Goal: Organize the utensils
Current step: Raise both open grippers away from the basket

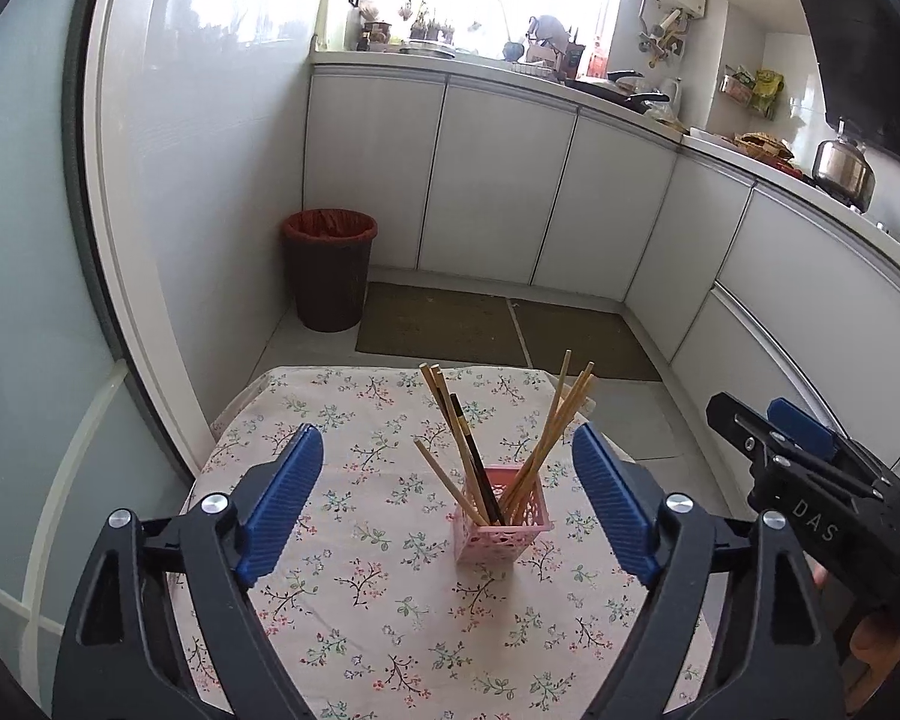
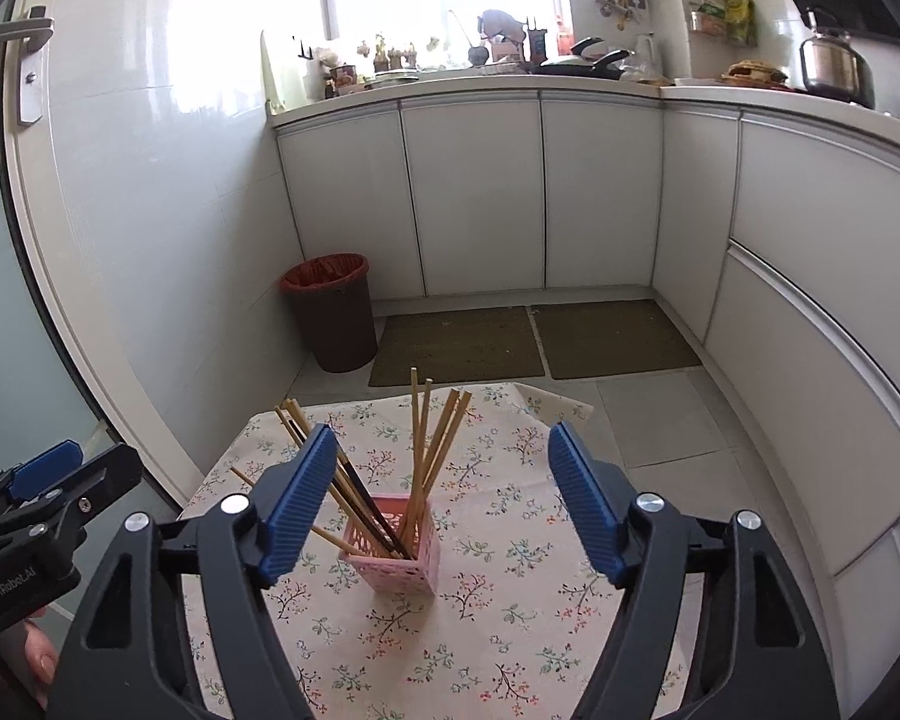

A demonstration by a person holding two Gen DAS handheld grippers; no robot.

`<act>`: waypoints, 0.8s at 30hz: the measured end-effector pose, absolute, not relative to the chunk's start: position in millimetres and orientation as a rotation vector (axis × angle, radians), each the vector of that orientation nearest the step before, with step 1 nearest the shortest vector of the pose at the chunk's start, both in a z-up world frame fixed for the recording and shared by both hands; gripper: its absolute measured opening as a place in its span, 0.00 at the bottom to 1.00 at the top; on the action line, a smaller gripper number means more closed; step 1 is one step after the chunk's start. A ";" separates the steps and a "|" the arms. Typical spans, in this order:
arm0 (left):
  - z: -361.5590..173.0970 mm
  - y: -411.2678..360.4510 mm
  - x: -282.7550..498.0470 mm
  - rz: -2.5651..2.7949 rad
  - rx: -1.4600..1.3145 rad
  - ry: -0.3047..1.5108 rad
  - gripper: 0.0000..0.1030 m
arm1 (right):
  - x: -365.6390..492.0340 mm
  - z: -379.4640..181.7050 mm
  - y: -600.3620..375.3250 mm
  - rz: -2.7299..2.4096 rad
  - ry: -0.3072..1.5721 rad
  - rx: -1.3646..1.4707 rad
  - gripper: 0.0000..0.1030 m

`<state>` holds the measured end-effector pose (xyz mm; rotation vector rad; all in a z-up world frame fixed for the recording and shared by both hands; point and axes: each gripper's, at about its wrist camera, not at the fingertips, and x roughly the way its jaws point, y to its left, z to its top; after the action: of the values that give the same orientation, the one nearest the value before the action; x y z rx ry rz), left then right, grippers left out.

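Both tools, left tool [image 1: 447,495] and right tool [image 2: 441,495], are held released above the counter [image 1: 354,648]. The chopsticks [image 1: 546,438] are already stood in the pink basket [image 1: 501,531] at the middle; any straightening should be done gently, so it is not tipped.

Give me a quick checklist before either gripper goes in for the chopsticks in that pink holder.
1. Left gripper open, nothing held: ok.
2. Right gripper open, nothing held: ok.
3. Pink holder upright on the floral tablecloth: ok.
4. Chopsticks all inside the holder, fanned out: ok.
5. Loose utensils left on the cloth: none visible, ok.
6. Holder steady enough for a pull: cannot tell.
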<state>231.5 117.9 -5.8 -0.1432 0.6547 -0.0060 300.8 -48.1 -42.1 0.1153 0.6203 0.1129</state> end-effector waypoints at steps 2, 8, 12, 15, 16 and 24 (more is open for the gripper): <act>-3.7 114.8 224.9 -0.001 -0.138 0.649 0.84 | 293.5 -42.2 -53.3 0.100 0.625 0.122 0.78; 4.2 99.7 199.1 0.020 -0.101 0.624 0.93 | 262.0 -38.3 -65.4 0.082 0.618 0.139 0.93; 8.1 90.7 180.3 0.044 -0.076 0.616 0.93 | 238.2 -34.4 -74.3 0.023 0.606 0.157 0.94; 10.4 84.3 166.0 0.076 -0.061 0.613 0.93 | 216.9 -31.9 -81.2 -0.038 0.583 0.175 0.94; 10.9 82.3 160.5 0.085 -0.059 0.614 0.93 | 208.3 -30.8 -83.5 -0.061 0.571 0.177 0.94; 11.3 68.9 117.4 0.129 -0.052 0.616 0.93 | 163.6 -34.7 -102.4 -0.136 0.646 0.205 0.94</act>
<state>117.4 68.9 11.3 -0.0518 0.6155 0.1295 163.6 -102.3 -34.7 0.2055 0.6458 -0.1365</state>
